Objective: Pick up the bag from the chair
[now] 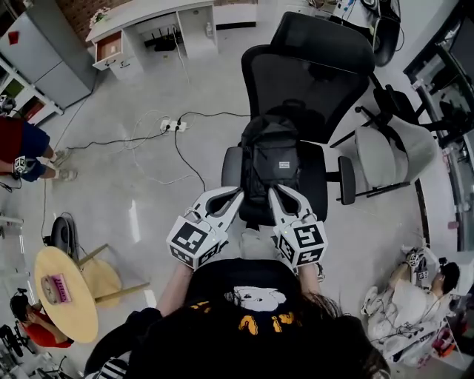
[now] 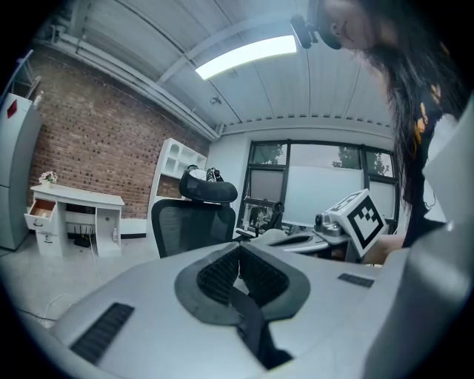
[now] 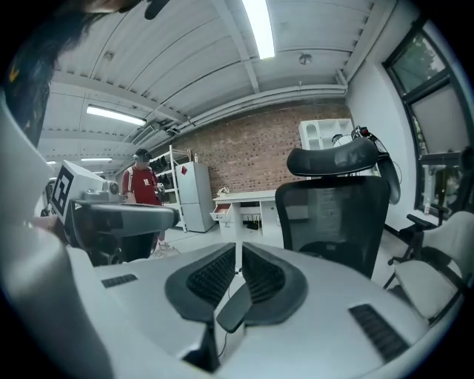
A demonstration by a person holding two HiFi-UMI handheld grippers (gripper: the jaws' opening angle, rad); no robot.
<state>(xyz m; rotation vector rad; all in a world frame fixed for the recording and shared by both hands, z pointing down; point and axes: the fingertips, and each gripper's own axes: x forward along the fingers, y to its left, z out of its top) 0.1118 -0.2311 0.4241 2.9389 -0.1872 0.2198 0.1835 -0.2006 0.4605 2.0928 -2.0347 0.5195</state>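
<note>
In the head view, the black bag (image 1: 271,159) sits upright on the chair (image 1: 311,81) seat, with your left gripper (image 1: 235,195) and right gripper (image 1: 272,194) beside its lower sides. In the left gripper view, the fingers (image 2: 218,270) are clenched and empty. The right gripper view shows the same. The bag looks soft and saggy, so take hold of its top handle.

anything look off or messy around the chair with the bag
The bag sits upright on the chair seat, nothing wrong there. A power strip with loose cables lies on the floor left of the chair, and the drawer of the white desk stands open.
</note>
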